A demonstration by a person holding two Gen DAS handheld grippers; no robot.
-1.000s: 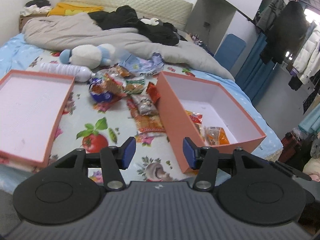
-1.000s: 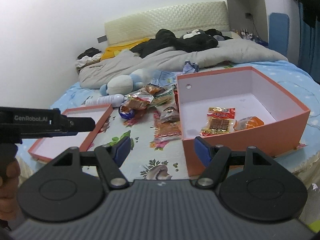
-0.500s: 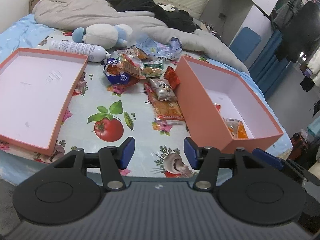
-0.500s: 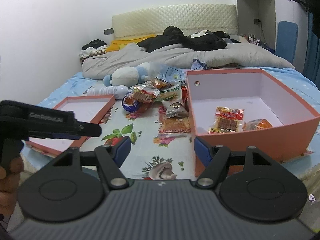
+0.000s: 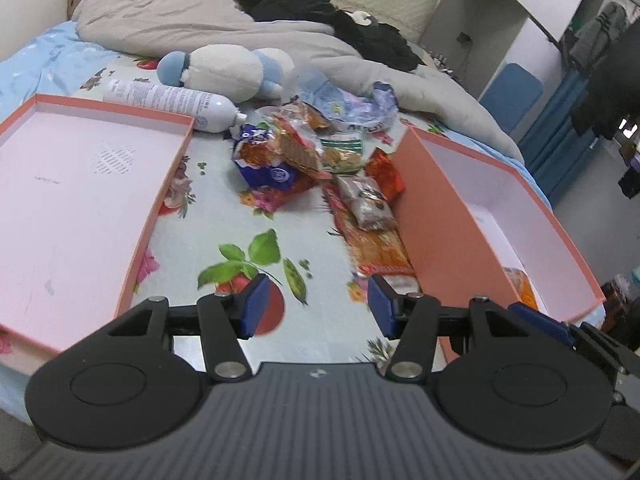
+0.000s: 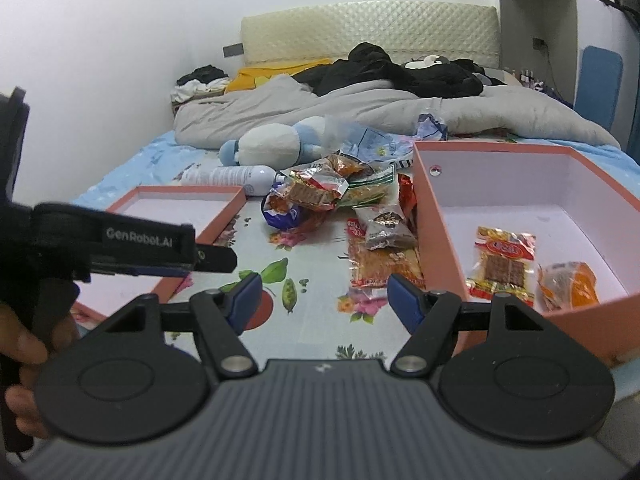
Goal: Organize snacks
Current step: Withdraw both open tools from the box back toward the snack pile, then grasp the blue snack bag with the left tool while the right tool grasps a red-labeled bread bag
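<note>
A heap of snack packets (image 5: 304,152) (image 6: 320,192) lies on the flowered sheet between two salmon boxes. A flat orange packet (image 5: 378,250) (image 6: 384,264) and a grey-brown packet (image 5: 366,202) (image 6: 384,228) lie against the deep box (image 5: 424,216) (image 6: 440,240). Inside it are a red-and-yellow packet (image 6: 502,264) and an orange packet (image 6: 568,284) (image 5: 520,286). My left gripper (image 5: 316,306) hangs open and empty over the sheet, short of the heap. My right gripper (image 6: 324,298) is open and empty too, near the deep box's front corner. The left gripper's body (image 6: 132,244) shows at left in the right wrist view.
The shallow box lid (image 5: 80,200) (image 6: 176,208) lies at left. A white bottle (image 5: 172,102) (image 6: 232,176) and a blue-white plush toy (image 5: 228,70) (image 6: 272,144) lie behind the heap. A grey duvet (image 5: 192,28) and dark clothes (image 5: 320,4) fill the far bed.
Both grippers have moved forward and lower toward the bed, so the snacks and boxes look larger. Neither gripper's opening has visibly changed.
</note>
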